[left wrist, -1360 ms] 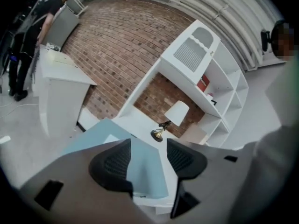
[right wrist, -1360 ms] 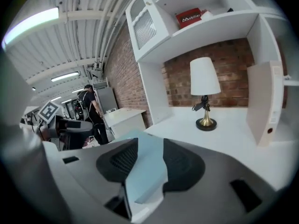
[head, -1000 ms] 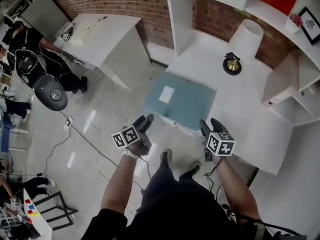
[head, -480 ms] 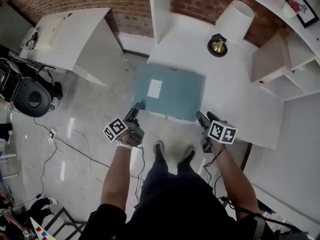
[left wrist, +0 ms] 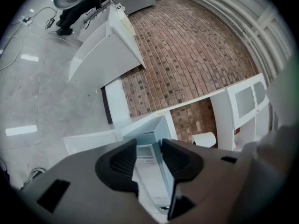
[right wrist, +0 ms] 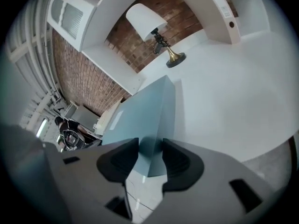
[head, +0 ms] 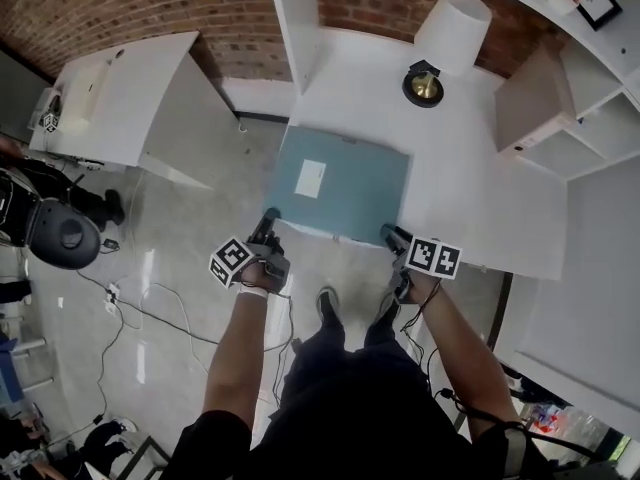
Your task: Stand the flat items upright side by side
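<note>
A flat teal binder [head: 345, 193] with a white label lies on the white desk [head: 480, 208], its near edge over the desk's front. My left gripper [head: 268, 218] is at its near left corner; in the left gripper view the binder's spine [left wrist: 150, 169] fills the gap between the closing jaws of that gripper [left wrist: 149, 155]. My right gripper [head: 392, 236] is at the near right corner. Its jaws are closing too, and in the right gripper view the binder's corner [right wrist: 140, 111] sits between the pads of the gripper [right wrist: 150, 157] and touches both.
A gold-based lamp [head: 424, 84] with a white shade stands at the desk's back. White shelf compartments [head: 560, 118] rise at the right, a white upright panel [head: 290, 28] at the back left. Another white table [head: 120, 88], a chair [head: 60, 233] and floor cables lie to the left.
Both grippers have moved forward from in front of the desk to the binder's near corners, and their jaws have closed onto it.
</note>
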`<action>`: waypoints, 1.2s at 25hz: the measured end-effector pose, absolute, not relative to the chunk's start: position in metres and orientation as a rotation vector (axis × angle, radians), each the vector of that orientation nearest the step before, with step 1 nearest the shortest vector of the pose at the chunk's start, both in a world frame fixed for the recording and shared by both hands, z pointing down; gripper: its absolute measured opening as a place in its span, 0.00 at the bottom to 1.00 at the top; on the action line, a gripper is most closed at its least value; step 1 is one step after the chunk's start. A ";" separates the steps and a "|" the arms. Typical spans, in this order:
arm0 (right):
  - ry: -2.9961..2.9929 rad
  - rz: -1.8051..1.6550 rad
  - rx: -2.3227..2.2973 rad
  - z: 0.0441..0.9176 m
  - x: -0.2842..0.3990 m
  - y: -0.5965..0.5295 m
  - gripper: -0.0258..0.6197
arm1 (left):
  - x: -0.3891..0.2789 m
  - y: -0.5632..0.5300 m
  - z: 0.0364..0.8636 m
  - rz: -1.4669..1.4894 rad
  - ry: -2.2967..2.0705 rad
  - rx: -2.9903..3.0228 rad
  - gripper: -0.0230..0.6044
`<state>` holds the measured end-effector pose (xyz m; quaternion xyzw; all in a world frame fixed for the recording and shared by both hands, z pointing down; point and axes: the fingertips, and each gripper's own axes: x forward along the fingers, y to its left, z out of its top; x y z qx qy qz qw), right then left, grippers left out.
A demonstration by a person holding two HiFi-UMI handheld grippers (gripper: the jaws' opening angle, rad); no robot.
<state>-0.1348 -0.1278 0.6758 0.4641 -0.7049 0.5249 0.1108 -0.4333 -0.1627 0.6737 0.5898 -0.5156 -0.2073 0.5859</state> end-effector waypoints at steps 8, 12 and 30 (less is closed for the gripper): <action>-2.092 1.628 1.306 0.678 -0.127 -0.129 0.28 | -0.420 -0.165 0.666 -0.440 -1.241 1.427 0.29; -2.086 1.605 1.308 0.678 -0.129 -0.129 0.28 | -0.424 -0.160 0.675 -0.520 -1.262 1.332 0.51; -2.038 1.794 1.201 0.679 -0.175 -0.067 0.27 | -0.326 -0.130 0.688 -0.388 -0.966 1.394 0.55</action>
